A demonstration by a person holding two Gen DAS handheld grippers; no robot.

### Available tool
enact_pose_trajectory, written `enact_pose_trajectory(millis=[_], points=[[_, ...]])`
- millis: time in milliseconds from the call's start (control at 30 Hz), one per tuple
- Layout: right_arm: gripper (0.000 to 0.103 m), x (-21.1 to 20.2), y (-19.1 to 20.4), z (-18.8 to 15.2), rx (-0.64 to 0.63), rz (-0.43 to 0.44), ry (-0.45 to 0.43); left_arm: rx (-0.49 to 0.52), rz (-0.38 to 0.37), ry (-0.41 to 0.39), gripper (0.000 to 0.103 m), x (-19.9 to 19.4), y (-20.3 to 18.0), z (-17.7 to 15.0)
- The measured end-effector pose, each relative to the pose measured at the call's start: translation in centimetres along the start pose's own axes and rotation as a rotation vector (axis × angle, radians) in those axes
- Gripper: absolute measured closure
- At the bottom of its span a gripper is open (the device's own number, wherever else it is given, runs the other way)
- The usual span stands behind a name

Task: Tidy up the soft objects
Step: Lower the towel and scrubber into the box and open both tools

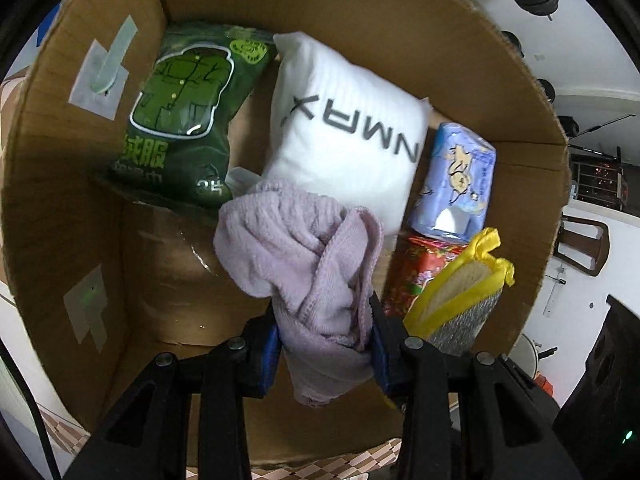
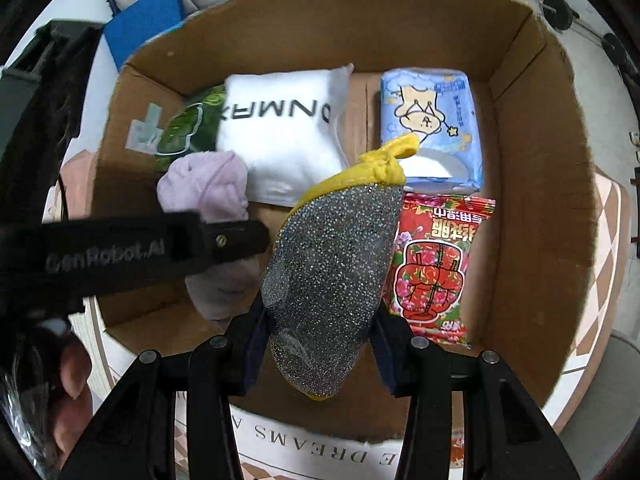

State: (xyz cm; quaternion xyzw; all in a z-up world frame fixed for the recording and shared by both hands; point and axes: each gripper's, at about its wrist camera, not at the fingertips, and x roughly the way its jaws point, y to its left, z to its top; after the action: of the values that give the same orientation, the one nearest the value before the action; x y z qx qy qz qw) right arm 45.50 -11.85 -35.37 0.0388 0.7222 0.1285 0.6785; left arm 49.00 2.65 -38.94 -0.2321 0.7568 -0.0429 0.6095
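- Cardboard box (image 2: 536, 184) sits open-topped on a patterned mat (image 2: 312, 454) with printed lettering; both grippers hang over its inside
- Green wipes packet (image 1: 180, 116) lies at the far left of the box, against the taped left wall, its right edge tucked just beside the white pillow (image 1: 344, 132)
- Left gripper (image 1: 326, 344) has its blue-padded jaws closed on a bunched lilac towel (image 1: 304, 256), which bulges up above the pads and hangs over the bare box floor in front of the green packet and pillow
- White pillow with dark lettering rests at the back middle of the box, tilted, between the green packet and the blue tissue pack (image 2: 430, 120)
- Right gripper (image 2: 320, 350) is clamped on a silver glitter scrubbing sponge (image 2: 332, 272) with yellow trim and a yellow loop at its top, held upright above the box floor
- Blue tissue pack with a cartoon figure lies at the back right, just behind the red floral packet (image 2: 434, 268), their edges touching
- Red floral packet lies flat at the right, immediately beside the held sponge
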Motion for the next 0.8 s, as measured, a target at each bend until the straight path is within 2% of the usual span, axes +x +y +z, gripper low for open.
enact_pose_trajectory(millis=[100, 167, 200, 233, 267, 433, 600, 800], points=[[0.053, 0.6, -0.4, 0.3, 0.006, -0.014, 0.007, -0.006, -0.011, 0.021, 0.065, 0.4, 0.3, 0.0], [0.048, 1.0, -0.4, 0.5, -0.004, -0.031, 0.023, 0.005, -0.032, 0.037, 0.053, 0.6, 0.3, -0.1], [0.042, 1.1, -0.4, 0.6, -0.010, -0.030, 0.035, 0.015, -0.026, 0.031, 0.038, 0.4, 0.3, -0.2], [0.021, 1.5, -0.5, 0.7, -0.005, -0.034, 0.058, 0.027, -0.009, 0.012, 0.019, 0.0, 0.3, -0.4], [0.002, 1.6, -0.5, 0.7, -0.002, -0.042, 0.069, 0.036, 0.012, -0.010, 0.013, -0.5, 0.2, -0.4], [0.000, 1.0, -0.3, 0.5, -0.019, -0.093, 0.037, 0.068, 0.097, -0.095, 0.005, -2.9, 0.2, -1.2], [0.000, -0.3, -0.7, -0.1, -0.016, -0.152, -0.004, 0.147, 0.270, -0.243, 0.003, -5.8, -0.5, -3.6], [0.000, -3.9, -0.8, -1.6, -0.004, -0.223, -0.105, 0.190, 0.313, -0.366, 0.003, -8.7, -0.5, -7.6]])
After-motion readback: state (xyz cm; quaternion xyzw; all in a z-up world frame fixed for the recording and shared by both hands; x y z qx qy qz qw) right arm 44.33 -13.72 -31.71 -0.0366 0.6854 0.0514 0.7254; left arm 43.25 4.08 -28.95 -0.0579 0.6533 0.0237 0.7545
